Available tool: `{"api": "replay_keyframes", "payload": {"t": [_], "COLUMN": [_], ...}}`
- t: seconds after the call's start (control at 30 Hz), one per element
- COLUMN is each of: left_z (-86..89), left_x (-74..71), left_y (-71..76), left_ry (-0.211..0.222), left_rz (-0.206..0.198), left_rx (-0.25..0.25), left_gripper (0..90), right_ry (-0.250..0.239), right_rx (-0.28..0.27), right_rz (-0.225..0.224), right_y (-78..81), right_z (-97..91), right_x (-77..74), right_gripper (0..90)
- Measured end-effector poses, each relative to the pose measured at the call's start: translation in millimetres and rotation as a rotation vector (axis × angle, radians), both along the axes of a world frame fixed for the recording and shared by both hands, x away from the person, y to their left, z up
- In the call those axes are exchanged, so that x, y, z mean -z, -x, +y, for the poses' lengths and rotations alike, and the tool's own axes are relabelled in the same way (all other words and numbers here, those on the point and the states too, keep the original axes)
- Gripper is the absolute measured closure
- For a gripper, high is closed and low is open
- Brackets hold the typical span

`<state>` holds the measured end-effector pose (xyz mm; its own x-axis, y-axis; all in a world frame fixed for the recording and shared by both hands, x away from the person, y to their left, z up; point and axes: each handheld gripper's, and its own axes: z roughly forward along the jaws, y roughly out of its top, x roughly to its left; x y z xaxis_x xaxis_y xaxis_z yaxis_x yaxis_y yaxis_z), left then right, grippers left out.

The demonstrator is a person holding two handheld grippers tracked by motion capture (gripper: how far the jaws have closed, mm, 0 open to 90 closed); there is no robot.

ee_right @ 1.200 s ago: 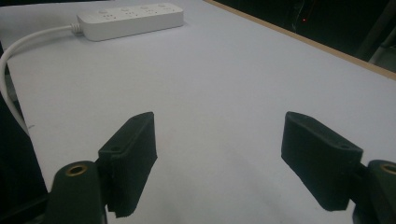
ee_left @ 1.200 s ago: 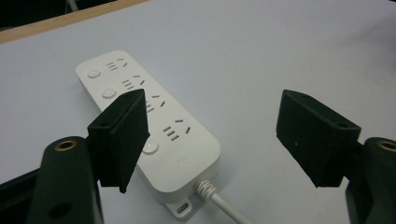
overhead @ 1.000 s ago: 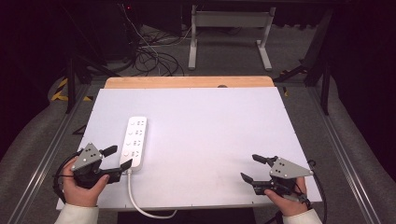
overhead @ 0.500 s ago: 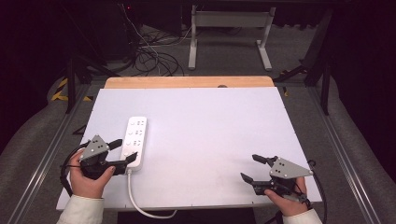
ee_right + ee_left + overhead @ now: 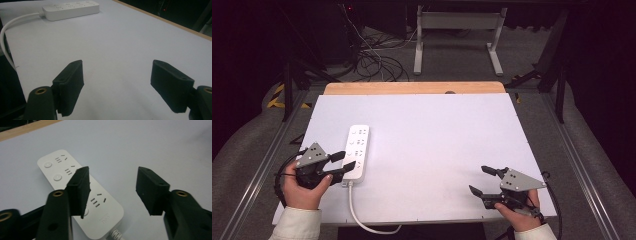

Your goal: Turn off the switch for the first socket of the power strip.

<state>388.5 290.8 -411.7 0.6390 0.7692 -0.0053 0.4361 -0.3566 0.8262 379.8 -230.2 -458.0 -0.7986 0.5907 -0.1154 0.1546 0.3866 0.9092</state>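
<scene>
Moved in from bench's left edge: left gripper [image 5: 343, 162], jaws apart, now over cable end of white plastic power strip [image 5: 356, 152], not yet clamped. Probably lining up a grab. Right gripper [image 5: 483, 180] parked near-right, jaws apart, empty.

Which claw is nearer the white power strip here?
Left. The left claw is open right at the power strip, by its cord end. The right claw sits open far across the table, near the front edge.
</scene>
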Motion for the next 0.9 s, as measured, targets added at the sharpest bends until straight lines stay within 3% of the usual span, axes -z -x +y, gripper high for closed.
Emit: {"api": "replay_keyframes", "payload": {"t": [0.07,0.1,0.27,0.3,0.5,0.7,0.9], "left_z": [0.5,0.3,3.0,3.3,3.4,3.9,3.6], "left_x": [-3.6,-5.2,-10.7,-11.2,-13.6,-14.1,-15.6], "left_y": [-1.9,-2.6,-4.9,-4.8,-8.8,-9.9,-13.0], "left_ry": [-0.017,-0.021,-0.028,-0.019,-0.056,-0.019,-0.066], "left_rz": [0.012,0.027,0.057,0.070,0.102,0.149,0.146], "left_rx": [0.010,0.014,0.026,0.026,0.038,0.043,0.051], "left_gripper": [55.6,62.7,76.6,78.6,89.5,90.0,90.0], "right_ry": [-0.002,-0.002,-0.005,-0.004,-0.005,-0.002,0.000], "right_rx": [-0.001,0.000,0.001,0.001,0.001,-0.002,-0.005], "right_rz": [0.001,0.001,-0.001,0.000,0.002,-0.001,0.000], "right_y": [-0.1,-0.2,0.0,-0.2,-0.1,-0.2,-0.2], "right_z": [0.1,0.1,-0.4,-0.5,0.2,0.2,0.3], "right_x": [0.2,0.3,0.5,0.5,0.8,1.2,1.4], "right_gripper": [26.9,27.0,27.0,27.0,27.1,27.2,27.2]}}
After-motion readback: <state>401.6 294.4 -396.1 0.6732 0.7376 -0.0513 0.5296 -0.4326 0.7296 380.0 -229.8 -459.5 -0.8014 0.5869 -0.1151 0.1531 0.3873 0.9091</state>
